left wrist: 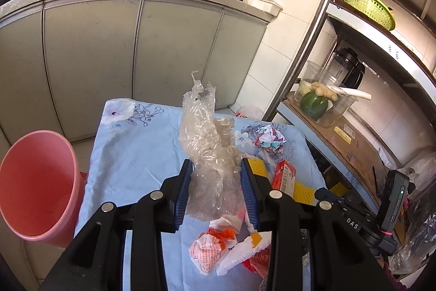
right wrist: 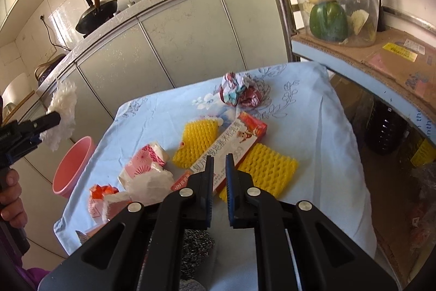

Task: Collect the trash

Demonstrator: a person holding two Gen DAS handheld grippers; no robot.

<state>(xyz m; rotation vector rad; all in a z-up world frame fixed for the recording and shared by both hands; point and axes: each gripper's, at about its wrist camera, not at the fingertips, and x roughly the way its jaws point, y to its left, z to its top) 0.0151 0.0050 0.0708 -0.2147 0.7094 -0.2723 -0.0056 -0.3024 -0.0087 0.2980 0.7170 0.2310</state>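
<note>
The pink plastic bucket [left wrist: 35, 182] is standing on the floor, left of the blue floral-clothed worktop [left wrist: 130, 154]. Right of the bucket, the left gripper [left wrist: 215, 182] is clamping crumpled clear plastic wrap [left wrist: 207, 143] above the cloth, with open floor between. Farther right, the right gripper [right wrist: 219, 176] is hovering shut and empty over the red carton [right wrist: 231, 143], yellow foam nets [right wrist: 261, 168] and paper wads, all uncollected.

The near end of the crumpled clear plastic wrap [left wrist: 209, 152] drops out of sight behind the blue pads. The pink plastic bucket [left wrist: 38, 182] is cut off by the left edge, its bottom unseen. A black gripper arm covers the near end of the long red-and-white carton [right wrist: 234, 143]. The grey steel-wool scourer [right wrist: 197, 250] shows only between the arms.
</note>
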